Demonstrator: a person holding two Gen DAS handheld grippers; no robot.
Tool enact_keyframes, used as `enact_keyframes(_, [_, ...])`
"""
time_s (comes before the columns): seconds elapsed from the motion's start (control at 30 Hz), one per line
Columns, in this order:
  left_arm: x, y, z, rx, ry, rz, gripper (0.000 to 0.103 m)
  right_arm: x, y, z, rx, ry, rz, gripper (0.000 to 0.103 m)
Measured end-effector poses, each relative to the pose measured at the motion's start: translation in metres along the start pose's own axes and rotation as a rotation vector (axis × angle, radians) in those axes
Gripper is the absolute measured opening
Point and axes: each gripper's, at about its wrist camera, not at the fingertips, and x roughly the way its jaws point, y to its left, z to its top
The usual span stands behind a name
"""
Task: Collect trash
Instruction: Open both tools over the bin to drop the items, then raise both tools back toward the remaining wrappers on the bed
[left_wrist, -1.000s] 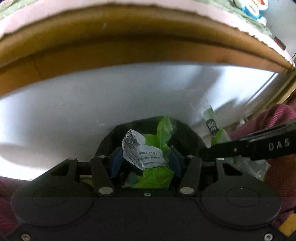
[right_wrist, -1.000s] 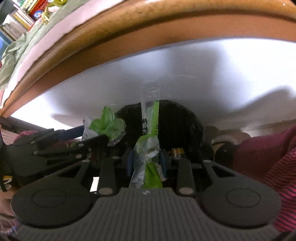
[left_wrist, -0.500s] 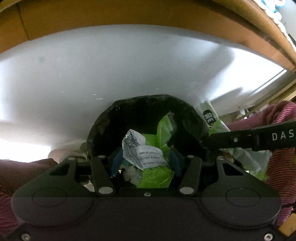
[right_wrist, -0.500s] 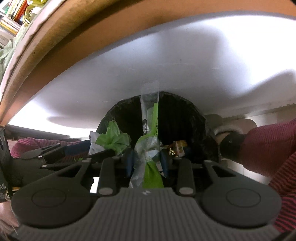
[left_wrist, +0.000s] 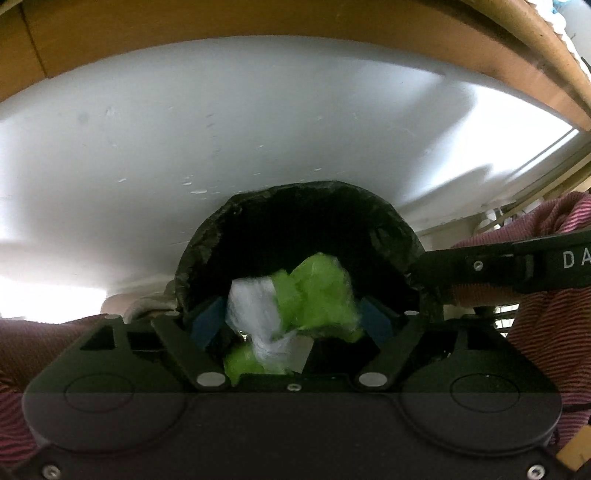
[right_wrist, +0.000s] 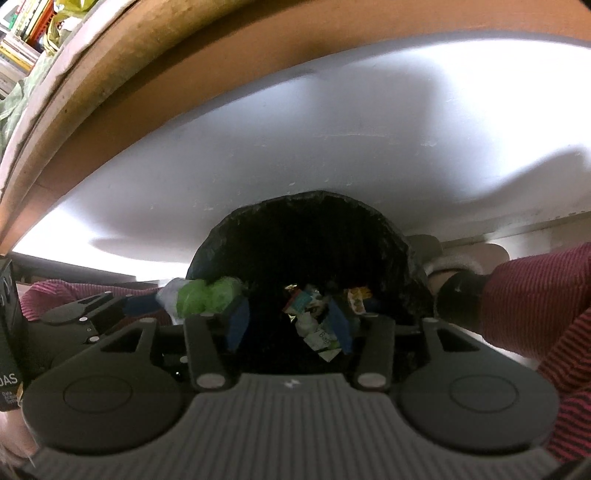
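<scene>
Black bin (left_wrist: 295, 229) below, green wrapper (left_wrist: 317, 299) loose between opening fingers (left_wrist: 208, 321)

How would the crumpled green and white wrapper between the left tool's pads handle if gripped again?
The wrapper is probably light and floppy: it is crumpled thin film. It would likely squash rather than resist. The left tool is opening above the black bin, so it should drop in, perhaps drifting.
</scene>
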Motion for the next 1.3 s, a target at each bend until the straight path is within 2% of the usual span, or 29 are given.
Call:
enact_keyframes(0.27, [-0.004, -0.001, -0.001, 0.006, -0.006, -0.006, 0.086, -0.004, 0.001, 0.000, -0.004, -0.011, -0.010, 0.064])
enact_keyframes(0.6, [-0.015, -0.004, -0.001, 0.015, -0.034, -0.010, 0.086, -0.011, 0.004, -0.001, -0.024, -0.030, -0.014, 0.065])
enact_keyframes(0.73, [-0.034, -0.007, 0.003, 0.036, -0.089, -0.012, 0.086, -0.025, 0.011, 0.000, -0.074, -0.068, -0.018, 0.066])
enact_keyframes(0.93, [-0.083, -0.017, 0.013, 0.103, -0.231, -0.002, 0.087, -0.064, 0.025, 0.011, -0.182, -0.143, 0.054, 0.072])
enact_keyframes(1.07, [-0.108, -0.018, 0.021, 0.117, -0.315, 0.003, 0.092, -0.090, 0.038, 0.017, -0.264, -0.213, 0.065, 0.074])
enact_keyframes(1.3, [-0.138, -0.021, 0.033, 0.129, -0.411, 0.003, 0.092, -0.117, 0.053, 0.026, -0.336, -0.294, 0.087, 0.077])
